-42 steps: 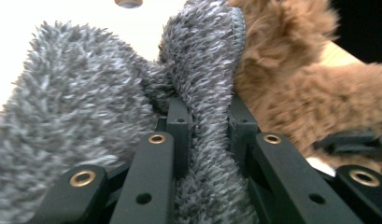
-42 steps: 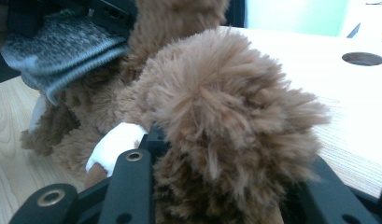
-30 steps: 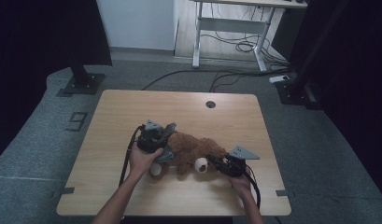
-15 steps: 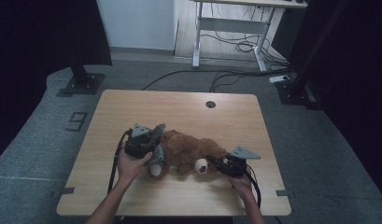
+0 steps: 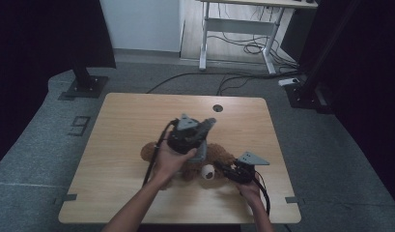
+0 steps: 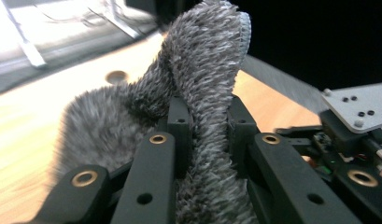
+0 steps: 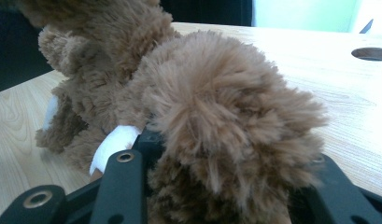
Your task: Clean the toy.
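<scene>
Our left gripper [image 5: 203, 126] has its jaws clamped on a grey furry piece [image 6: 205, 70], held above the brown plush toy [image 5: 212, 159]. Our right gripper [image 5: 227, 169] has its jaws closed on the toy's fur, and the toy lies on the counter [image 5: 122, 121].

Left gripper [image 5: 204, 126] and hand [image 5: 172, 162] cover the middle of the brown plush toy [image 5: 219, 157] in the high view; its shape underneath can't be told. Grey furry piece [image 6: 205, 93] runs off the bottom edge in the left gripper view, blurred up close. In the right gripper view, plush fur hides the right gripper's [image 7: 216, 186] pads; the toy's top is cut off.
</scene>
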### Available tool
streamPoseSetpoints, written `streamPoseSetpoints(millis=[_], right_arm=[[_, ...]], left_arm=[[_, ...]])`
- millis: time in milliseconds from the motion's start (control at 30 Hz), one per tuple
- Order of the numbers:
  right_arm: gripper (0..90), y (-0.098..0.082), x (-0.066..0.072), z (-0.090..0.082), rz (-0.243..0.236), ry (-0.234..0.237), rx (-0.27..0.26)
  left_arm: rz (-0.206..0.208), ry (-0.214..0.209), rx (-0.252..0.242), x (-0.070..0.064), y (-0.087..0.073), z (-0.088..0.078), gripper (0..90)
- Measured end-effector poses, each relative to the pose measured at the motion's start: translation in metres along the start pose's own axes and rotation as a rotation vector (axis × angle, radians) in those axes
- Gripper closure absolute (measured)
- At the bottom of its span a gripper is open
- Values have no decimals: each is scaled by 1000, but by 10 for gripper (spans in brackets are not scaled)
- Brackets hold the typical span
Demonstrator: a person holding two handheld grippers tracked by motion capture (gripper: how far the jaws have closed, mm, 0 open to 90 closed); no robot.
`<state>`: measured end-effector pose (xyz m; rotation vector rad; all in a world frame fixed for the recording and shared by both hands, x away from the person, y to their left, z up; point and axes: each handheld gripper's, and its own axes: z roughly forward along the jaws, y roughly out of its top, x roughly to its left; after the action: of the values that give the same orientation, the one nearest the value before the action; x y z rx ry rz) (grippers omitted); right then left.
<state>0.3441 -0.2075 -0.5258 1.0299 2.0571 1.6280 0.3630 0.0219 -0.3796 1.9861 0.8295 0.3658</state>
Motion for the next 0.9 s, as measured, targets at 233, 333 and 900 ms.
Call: streamPoseSetpoints(millis=[233, 333, 900], right_arm=[[544, 0, 0, 1, 6, -2, 0], [545, 0, 0, 1, 4, -6, 2], [546, 0, 2, 3, -18, 16, 1]], left_arm=[[42, -22, 127, -26, -14, 56, 759], [109, 40, 175, -34, -23, 69, 759], [-20, 80, 132, 27, -57, 18, 770]])
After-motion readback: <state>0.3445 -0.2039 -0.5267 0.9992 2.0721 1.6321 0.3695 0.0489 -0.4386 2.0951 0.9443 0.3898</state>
